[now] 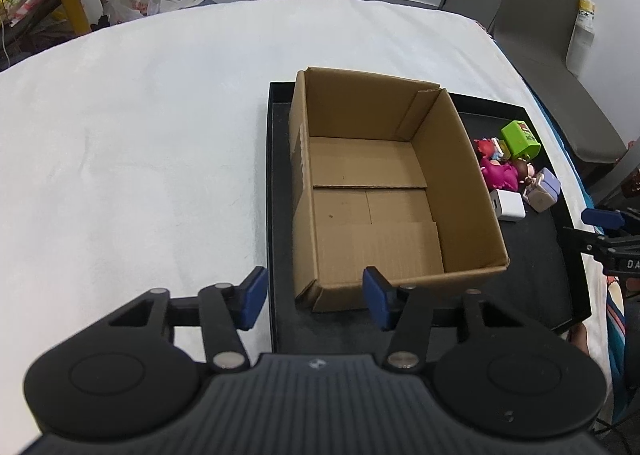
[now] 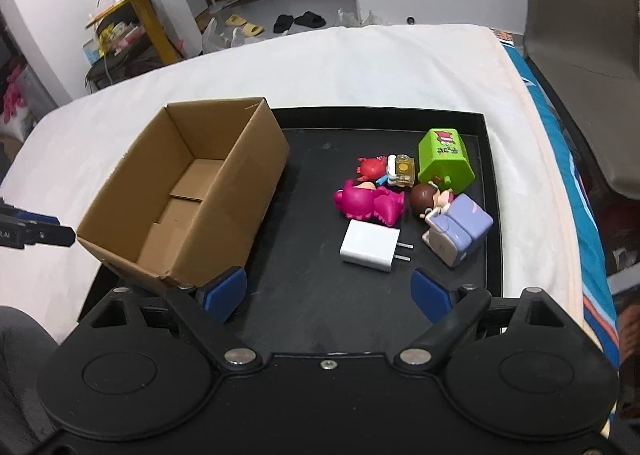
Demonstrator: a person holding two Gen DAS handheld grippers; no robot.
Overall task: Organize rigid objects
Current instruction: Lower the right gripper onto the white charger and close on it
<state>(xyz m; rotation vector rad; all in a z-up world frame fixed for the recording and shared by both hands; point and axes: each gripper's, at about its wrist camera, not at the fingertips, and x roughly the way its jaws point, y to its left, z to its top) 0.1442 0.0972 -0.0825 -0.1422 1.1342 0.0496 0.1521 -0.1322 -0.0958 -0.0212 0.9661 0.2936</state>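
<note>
An open, empty cardboard box (image 1: 380, 183) (image 2: 188, 191) stands on the left part of a black tray (image 1: 532, 263) (image 2: 312, 295). On the tray's right part lie a white charger (image 2: 370, 245) (image 1: 507, 205), a magenta toy (image 2: 368, 205) (image 1: 500, 174), a green block toy (image 2: 444, 161) (image 1: 520, 139), a purple toy (image 2: 460, 229), a brown-haired figure (image 2: 426, 197), a red crab figure (image 2: 372, 167) and a yellow-white piece (image 2: 402, 171). My left gripper (image 1: 316, 301) is open and empty at the box's near edge. My right gripper (image 2: 328, 293) is open and empty, just before the charger.
The tray rests on a white cloth-covered table (image 1: 140, 155) (image 2: 360, 63). A grey chair (image 2: 580, 15) stands at the far right. The table's right edge (image 2: 560, 175) runs close beside the tray. Slippers, bags and a yellow shelf are on the floor beyond.
</note>
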